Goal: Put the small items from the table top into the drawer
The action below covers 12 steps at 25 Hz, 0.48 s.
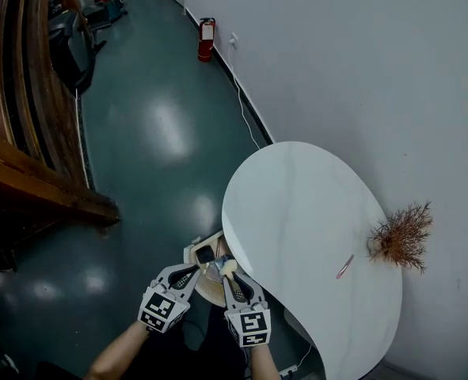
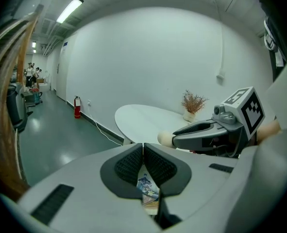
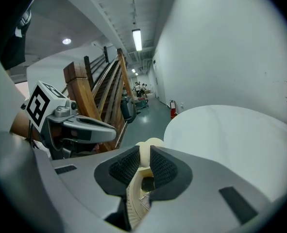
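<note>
Evidently both tools are loaded. The left gripper (image 2: 143, 152) has its jaws all but together, pinched on a thin printed card (image 2: 147, 188) that hangs below the pads. The right gripper (image 3: 144, 154) is clamped on a cream piece (image 3: 151, 143), whose rounded knob pokes out past the tips and whose ribbed edge trails underneath.

From the head view the two sit side by side at the near-left edge of the table (image 1: 297, 204), tips angled down and converging. Just ahead of them and below is what looks like the open drawer (image 1: 192, 249), pulled out from under the tabletop with something dark already in it. That is the relation that counts: the drawer lies straight along both grippers' pointing line and a little lower, and neither is clearly the nearer. The card's flat face runs along the left jaws, so it should drop in edge-first. The cream piece lies lengthwise in the right jaws.

I judge this to be the release step — lower a touch more over the drawer, then part the jaws.

One pink item (image 1: 344, 266) remains on the table, well to the right near the dried plant (image 1: 401, 236) and closer to the right gripper.
</note>
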{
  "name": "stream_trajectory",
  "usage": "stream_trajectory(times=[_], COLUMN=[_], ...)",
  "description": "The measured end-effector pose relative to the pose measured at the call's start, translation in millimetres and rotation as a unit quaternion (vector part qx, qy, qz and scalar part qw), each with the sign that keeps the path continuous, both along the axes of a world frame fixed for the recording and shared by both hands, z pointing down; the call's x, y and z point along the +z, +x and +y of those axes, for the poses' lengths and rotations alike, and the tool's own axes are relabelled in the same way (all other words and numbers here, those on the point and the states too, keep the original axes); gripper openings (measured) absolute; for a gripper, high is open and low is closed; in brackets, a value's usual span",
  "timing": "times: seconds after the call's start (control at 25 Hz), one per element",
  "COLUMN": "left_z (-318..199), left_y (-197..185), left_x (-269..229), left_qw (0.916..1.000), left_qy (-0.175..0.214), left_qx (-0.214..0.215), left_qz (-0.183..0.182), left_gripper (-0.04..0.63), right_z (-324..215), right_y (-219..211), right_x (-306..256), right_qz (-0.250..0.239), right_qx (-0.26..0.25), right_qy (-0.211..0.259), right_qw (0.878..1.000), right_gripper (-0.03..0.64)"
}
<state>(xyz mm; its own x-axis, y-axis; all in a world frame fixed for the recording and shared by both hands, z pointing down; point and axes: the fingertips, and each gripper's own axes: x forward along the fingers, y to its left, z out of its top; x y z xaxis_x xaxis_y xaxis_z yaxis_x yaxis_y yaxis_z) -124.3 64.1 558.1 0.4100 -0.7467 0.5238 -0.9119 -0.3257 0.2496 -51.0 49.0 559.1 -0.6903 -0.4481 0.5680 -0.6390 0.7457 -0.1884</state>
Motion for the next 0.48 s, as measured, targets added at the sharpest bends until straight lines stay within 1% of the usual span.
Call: stream_trajectory(times=[0.24, 0.36, 0.48], left_z=[0, 8, 9], left_y=[-12, -12, -14], left_x=[13, 31, 42], left_qw=[0.9999, 0.9997, 0.9995], left_qy=[-0.001, -0.019, -0.025], left_qx=[-0.016, -0.013, -0.020], left_qz=[-0.001, 0.001, 0.004], left_gripper=[0.025, 0.025, 0.025], right_z=[4, 4, 7], right_y=[-14, -18, -18], right_x=[22, 32, 45], right_qz=[0.009, 0.012, 0.016], right_qx=[-0.022, -0.029, -0.034], right_qy=[-0.010, -0.015, -0.021], right_qw=[1.000, 0.999, 0.999], right_gripper=[0.083, 0.083, 0.083])
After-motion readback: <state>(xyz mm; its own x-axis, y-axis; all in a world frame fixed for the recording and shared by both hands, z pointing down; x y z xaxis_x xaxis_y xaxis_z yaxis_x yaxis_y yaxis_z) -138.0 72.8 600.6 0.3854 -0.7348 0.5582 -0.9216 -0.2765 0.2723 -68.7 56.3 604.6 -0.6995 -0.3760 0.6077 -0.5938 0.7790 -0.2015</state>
